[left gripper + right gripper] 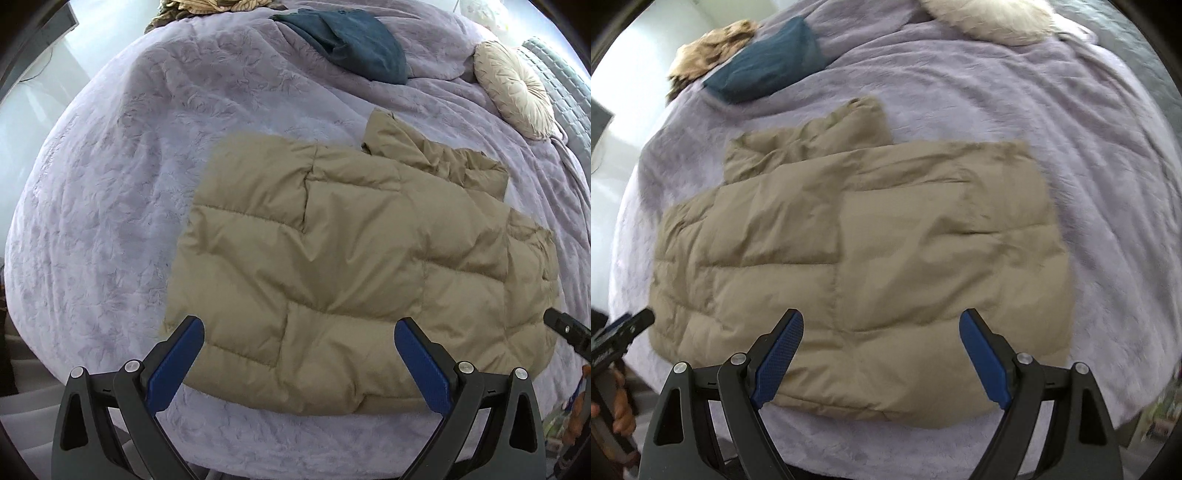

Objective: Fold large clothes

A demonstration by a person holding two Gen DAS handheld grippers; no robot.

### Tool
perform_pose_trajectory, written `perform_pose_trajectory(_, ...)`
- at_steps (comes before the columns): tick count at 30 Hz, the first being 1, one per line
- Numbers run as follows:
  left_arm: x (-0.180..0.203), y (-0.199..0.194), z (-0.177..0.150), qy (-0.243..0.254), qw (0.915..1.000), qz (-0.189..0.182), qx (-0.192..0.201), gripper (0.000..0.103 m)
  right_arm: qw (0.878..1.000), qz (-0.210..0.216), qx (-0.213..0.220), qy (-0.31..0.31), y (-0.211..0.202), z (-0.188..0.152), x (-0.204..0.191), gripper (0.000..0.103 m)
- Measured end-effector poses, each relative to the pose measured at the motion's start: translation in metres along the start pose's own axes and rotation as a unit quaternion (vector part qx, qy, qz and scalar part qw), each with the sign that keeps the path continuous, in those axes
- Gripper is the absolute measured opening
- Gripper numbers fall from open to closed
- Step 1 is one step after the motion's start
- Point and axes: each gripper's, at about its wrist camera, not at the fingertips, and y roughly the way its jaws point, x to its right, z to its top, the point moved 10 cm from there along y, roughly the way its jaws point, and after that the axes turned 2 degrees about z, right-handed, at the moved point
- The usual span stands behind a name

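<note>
A tan quilted puffer jacket (351, 266) lies folded into a rough rectangle on the lilac bed cover (110, 206), with a sleeve or collar part sticking out at its far edge. My left gripper (299, 328) hovers open above the jacket's near edge, nothing between its blue pads. In the right wrist view the same jacket (864, 251) fills the middle, and my right gripper (881, 319) stands open over its near edge, holding nothing. The right gripper's tip (565, 326) shows at the left view's right edge; the left gripper's tip (624, 328) shows at the right view's left edge, with a hand below it.
A folded dark teal garment (351, 40) lies at the far side of the bed, with a crumpled beige patterned cloth (709, 48) beside it. A round beige cushion (513, 88) sits at the far right. The lilac cover (1052, 122) spreads around the jacket.
</note>
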Motion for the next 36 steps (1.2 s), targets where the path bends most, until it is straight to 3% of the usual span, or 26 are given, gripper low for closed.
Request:
perform_pose_trajectory(7, -0.036, 0.007, 0.020, -0.011, 0.9995, -0.024, 0.016, 0.103, 0.998, 0.032, -0.025, -0.038, 0.020, 0.008, -0.042, 0.088)
perform_pose_trajectory(12, -0.084, 0.051, 0.012, -0.034, 0.9941, -0.098, -0.032, 0.103, 0.999, 0.018, -0.033, 0.006, 0.026, 0.002, -0.051, 0.089)
perform_pose_trajectory(15, -0.092, 0.081, 0.009, -0.005, 0.9889, -0.133, -0.067, 0.103, 0.999, 0.014, -0.034, 0.032, 0.026, -0.007, -0.059, 0.089)
perform_pose_trajectory(20, -0.072, 0.114, -0.002, 0.061, 0.9686, -0.212, -0.115, 0.103, 0.997, 0.003, -0.050, 0.055, 0.036, -0.021, -0.073, 0.089)
perform_pose_trajectory(23, -0.058, 0.129, -0.007, 0.069, 0.9539, -0.257, -0.139, 0.103, 0.997, -0.003, -0.046, 0.060, 0.036, -0.021, -0.081, 0.089)
perform_pose_trajectory(30, -0.026, 0.147, -0.021, 0.094, 0.9341, -0.297, -0.174, 0.102, 0.996, 0.030, -0.035, 0.080, 0.033, -0.018, -0.096, 0.089)
perform_pose_trajectory(33, -0.014, 0.142, -0.026, 0.126, 0.9322, -0.296, -0.165, 0.077, 0.994, 0.051, -0.034, 0.093, 0.037, -0.018, -0.100, 0.089)
perform_pose_trajectory(35, -0.009, 0.132, -0.028, 0.119, 0.9233, -0.324, -0.168, 0.044, 0.993, 0.054, -0.023, 0.101, 0.038, -0.015, -0.099, 0.089)
perform_pose_trajectory(36, -0.008, 0.127, -0.027, 0.115, 0.9203, -0.335, -0.167, 0.041, 0.994, 0.048, -0.018, 0.100, 0.038, -0.013, -0.099, 0.089)
